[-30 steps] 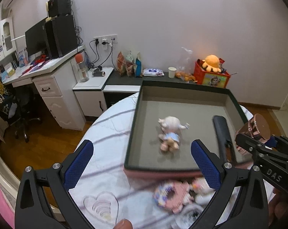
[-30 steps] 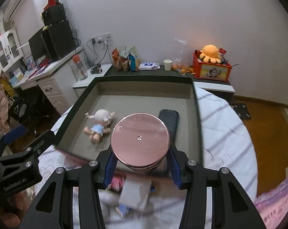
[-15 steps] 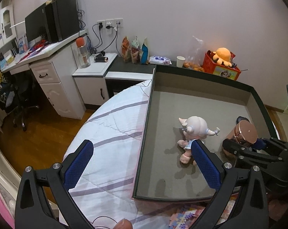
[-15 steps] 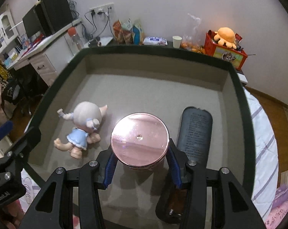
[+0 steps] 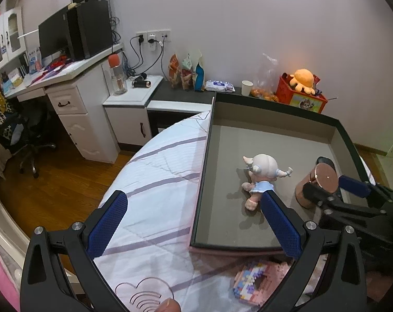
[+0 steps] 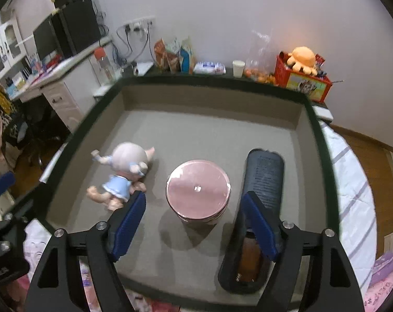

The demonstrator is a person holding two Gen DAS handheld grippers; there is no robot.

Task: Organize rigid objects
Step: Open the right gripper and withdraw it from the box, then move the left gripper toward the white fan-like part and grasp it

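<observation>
our right gripper point(image 6: 194, 213) has just been spreading its jaws off the pink tin point(image 6: 197, 188), now upright in the tray point(image 6: 212, 82) between doll point(image 6: 122, 175) and black case point(image 6: 261, 182); retreating crooked, we risk tipping it; left gripper point(image 5: 194, 223) gapes empty

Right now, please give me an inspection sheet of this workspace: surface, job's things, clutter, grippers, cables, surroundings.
Surface: striped bedsheet under a dark tray.
Job's things: pink tin upright in the tray, between doll and black case; all apart.
Clutter: block toy on the sheet before the tray.
Grippers: right gripper has just been opening, fingers clear of the tin; left gripper open, empty.
Cables: plugged into wall sockets.
Surroundings: desk, monitor, snack shelf.
</observation>
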